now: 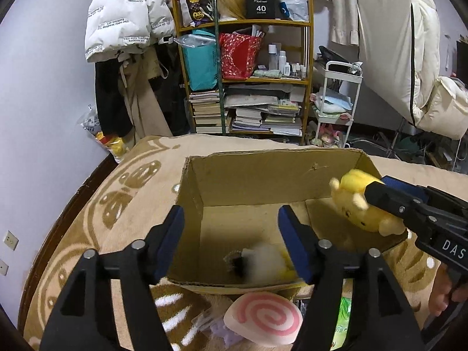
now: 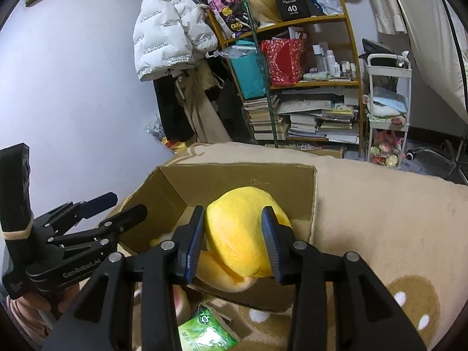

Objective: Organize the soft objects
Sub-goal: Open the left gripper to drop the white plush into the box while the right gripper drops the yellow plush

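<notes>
The left gripper (image 1: 231,242) hangs over the open cardboard box (image 1: 263,172) on the tan blanket (image 1: 122,193), its jaws spread wide with nothing between them; below them a blurred white and yellow soft toy (image 1: 263,260) is inside the box. The right gripper (image 2: 232,242) holds the yellow plush toy (image 2: 239,234) above the box's right side, its jaws pressed on both flanks of the toy. A pink spiral cushion (image 1: 263,318) and a green packet (image 2: 204,333) lie on the blanket just in front of the box
</notes>
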Demonstrator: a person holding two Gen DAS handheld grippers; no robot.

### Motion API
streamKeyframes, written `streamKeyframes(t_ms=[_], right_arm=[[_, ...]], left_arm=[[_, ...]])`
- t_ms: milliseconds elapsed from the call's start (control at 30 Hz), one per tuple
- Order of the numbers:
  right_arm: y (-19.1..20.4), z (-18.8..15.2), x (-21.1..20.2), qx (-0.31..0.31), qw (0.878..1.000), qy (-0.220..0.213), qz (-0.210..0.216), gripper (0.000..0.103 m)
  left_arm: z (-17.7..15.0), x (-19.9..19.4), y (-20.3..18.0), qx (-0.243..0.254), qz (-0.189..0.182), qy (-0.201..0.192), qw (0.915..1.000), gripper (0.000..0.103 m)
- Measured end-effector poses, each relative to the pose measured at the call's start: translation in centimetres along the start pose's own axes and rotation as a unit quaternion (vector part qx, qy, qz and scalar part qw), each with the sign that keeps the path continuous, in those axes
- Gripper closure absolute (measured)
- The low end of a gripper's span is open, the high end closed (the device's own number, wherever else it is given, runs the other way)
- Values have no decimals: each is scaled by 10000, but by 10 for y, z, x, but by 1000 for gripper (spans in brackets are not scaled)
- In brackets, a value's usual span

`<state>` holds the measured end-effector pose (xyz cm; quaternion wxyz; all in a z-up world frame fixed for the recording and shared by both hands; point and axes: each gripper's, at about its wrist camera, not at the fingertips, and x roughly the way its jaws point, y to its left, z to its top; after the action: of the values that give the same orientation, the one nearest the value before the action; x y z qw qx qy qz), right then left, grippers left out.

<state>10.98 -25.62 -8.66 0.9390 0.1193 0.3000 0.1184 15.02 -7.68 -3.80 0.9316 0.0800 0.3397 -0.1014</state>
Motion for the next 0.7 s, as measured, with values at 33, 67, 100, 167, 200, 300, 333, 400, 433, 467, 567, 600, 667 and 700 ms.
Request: streamKeyframes(t_ms=[33, 67, 100, 167, 200, 300, 333, 400, 433, 467, 567, 600, 667, 700], right_arm=[[0, 0, 0, 2, 10000, -1, 7, 60], [0, 0, -2, 1, 10000, -19, 16, 59], [0, 0, -3, 0, 10000, -36, 24, 55], [2, 1, -8, -7, 9999, -90, 54, 47], [3, 2, -10, -15, 9999, -128, 73, 42], [7, 4, -20, -89, 9997, -200, -108, 21], [8, 4, -25, -126, 9996, -227, -135, 17], [10, 6, -36, -169, 9994, -262, -163, 10], [10, 7, -41, -179, 9993, -272, -201, 9], [11, 7, -47, -172, 9991, -281, -250, 6], [10, 7, -65, -31, 9990, -334, -279, 0], [9, 7, -70, 1, 9991, -331, -276, 0], [10, 4, -83, 38, 9989, -297, -350, 0], [10, 3, -88, 49, 9989, -255, -384, 0]], left_arm=[[0, -1, 1, -8, 26, -11, 10000, 30], [0, -3, 2, -18, 47, -23, 10000, 26], [-1, -5, 3, -27, 73, -36, 10000, 24], [-2, -8, 5, -33, 105, -33, 9999, 19], [-3, -10, 7, -29, 118, -26, 9999, 13], [-6, -20, 8, -18, 207, -108, 9997, 4], [-7, -24, 8, -9, 221, -130, 9997, 4], [-8, -33, 9, 13, 238, -143, 9996, 3], [-9, -37, 9, 17, 249, -147, 9996, 3], [-10, -42, 9, 17, 266, -148, 9995, 3], [-13, -57, 9, 32, 287, -110, 9995, 2], [-14, -62, 8, 47, 308, -53, 9995, 2], [-16, -70, 5, 115, 312, 28, 9994, 2], [-17, -74, 3, 174, 303, 53, 9994, 2]])
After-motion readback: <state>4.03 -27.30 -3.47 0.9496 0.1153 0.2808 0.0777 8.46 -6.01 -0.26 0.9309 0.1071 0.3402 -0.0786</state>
